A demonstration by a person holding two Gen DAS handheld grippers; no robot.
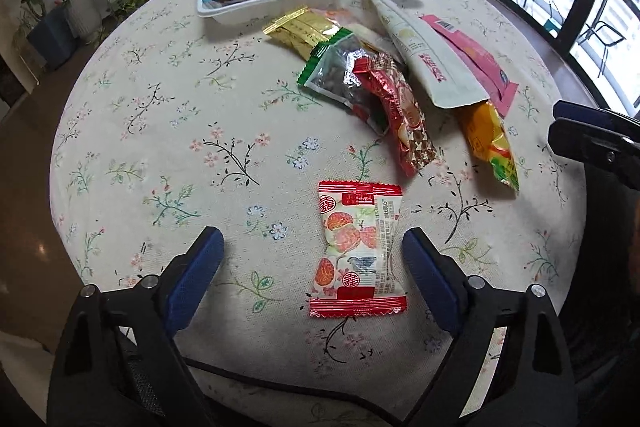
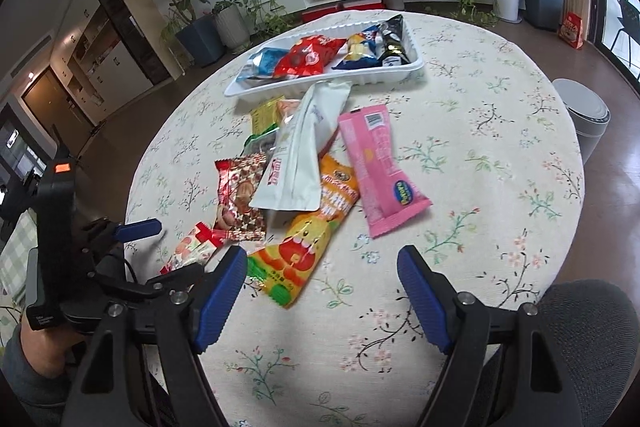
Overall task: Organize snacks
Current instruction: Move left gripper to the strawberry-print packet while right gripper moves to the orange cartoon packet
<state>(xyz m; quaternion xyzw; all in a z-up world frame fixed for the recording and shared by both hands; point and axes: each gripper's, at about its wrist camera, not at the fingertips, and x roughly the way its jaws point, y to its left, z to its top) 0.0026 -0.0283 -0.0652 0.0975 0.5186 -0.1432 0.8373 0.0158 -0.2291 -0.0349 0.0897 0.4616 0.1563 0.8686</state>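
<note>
While red-and-white packet point(image 1: 358, 253) lies between pads, left hand-held gripper point(image 1: 314, 263) released — right hand-held gripper point(image 2: 322, 281) apparently likewise.

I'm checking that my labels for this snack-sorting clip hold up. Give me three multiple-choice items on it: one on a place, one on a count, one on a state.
1. Where does the red-and-white date candy packet lie?
A. In the tray
B. On the tablecloth, between the left gripper's jaws
C. Under the pink packet

2. How many snack packets are in the white tray?
A. One
B. Two
C. Four

3. How do the right gripper's jaws stand?
A. Open, with nothing held
B. Shut on the pink packet
C. Shut on the tray rim

Answers:
1 B: in the left wrist view the packet lies flat on the cloth between the left gripper's open jaws.
2 C: a blue, a red, a blue-and-yellow and a black packet lie there.
3 A: only bare tablecloth shows between the blue pads; the pink packet lies farther off.
</note>
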